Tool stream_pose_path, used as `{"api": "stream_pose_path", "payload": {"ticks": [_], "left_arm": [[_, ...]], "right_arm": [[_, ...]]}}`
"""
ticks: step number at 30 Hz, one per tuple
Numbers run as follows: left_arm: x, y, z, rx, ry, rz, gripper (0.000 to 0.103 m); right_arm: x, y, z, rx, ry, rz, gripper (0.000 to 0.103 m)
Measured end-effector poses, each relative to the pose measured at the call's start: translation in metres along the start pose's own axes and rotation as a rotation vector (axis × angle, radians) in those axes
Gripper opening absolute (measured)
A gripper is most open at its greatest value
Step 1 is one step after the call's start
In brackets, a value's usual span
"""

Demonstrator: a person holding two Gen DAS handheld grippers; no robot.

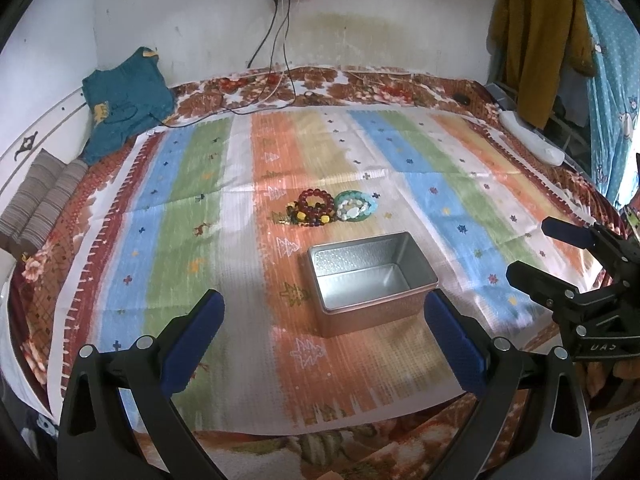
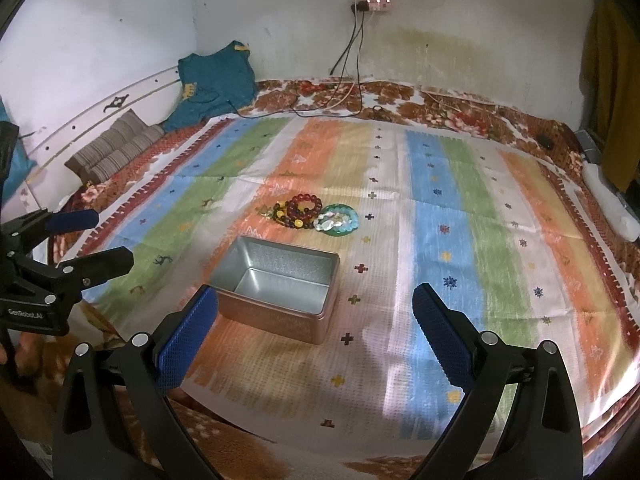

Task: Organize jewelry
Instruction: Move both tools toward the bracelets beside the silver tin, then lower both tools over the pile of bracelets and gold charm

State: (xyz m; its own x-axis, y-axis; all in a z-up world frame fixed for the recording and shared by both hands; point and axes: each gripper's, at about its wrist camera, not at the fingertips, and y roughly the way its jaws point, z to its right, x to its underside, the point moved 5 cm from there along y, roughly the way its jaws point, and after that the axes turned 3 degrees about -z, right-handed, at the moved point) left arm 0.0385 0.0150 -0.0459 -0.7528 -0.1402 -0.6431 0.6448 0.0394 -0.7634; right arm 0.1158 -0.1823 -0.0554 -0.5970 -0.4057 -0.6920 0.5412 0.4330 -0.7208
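An empty silver metal tin (image 1: 370,280) stands on the striped cloth; it also shows in the right wrist view (image 2: 276,290). Just beyond it lies a pile of bead bracelets: dark red and amber ones (image 1: 314,206) and a turquoise and white one (image 1: 356,207), seen again in the right wrist view (image 2: 304,208) (image 2: 338,218). My left gripper (image 1: 324,320) is open and empty, low in front of the tin. My right gripper (image 2: 316,316) is open and empty, to the right of the tin. Each gripper shows in the other's view (image 1: 560,256) (image 2: 86,236).
A striped cloth (image 1: 192,208) covers a floral bedspread. A teal garment (image 1: 120,100) and striped pillows (image 1: 36,196) lie at the far left. Cables (image 1: 276,80) run down from a wall socket. A white power strip (image 1: 532,138) lies at the right edge under hanging clothes.
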Motion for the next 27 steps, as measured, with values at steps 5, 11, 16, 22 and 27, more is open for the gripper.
{"api": "stream_pose_path", "payload": {"ticks": [5,11,16,22,27], "left_arm": [[-0.002,0.002,-0.001,0.001,-0.005,-0.007,0.097],[-0.009,0.011,-0.006,-0.005,-0.028,-0.036,0.097],[-0.024,0.030,-0.011,-0.021,-0.023,-0.068,0.097],[-0.045,0.051,-0.020,-0.067,0.016,-0.094,0.097],[-0.057,0.064,-0.026,-0.080,0.032,-0.110,0.097]], "right_arm": [[-0.002,0.004,0.002,-0.007,0.012,-0.005,0.099],[-0.007,0.015,0.006,-0.027,0.033,-0.031,0.099],[-0.012,0.028,0.010,-0.047,0.058,-0.068,0.099],[-0.024,0.041,0.017,-0.029,0.073,-0.087,0.099],[-0.031,0.049,0.019,-0.017,0.061,-0.093,0.099]]}}
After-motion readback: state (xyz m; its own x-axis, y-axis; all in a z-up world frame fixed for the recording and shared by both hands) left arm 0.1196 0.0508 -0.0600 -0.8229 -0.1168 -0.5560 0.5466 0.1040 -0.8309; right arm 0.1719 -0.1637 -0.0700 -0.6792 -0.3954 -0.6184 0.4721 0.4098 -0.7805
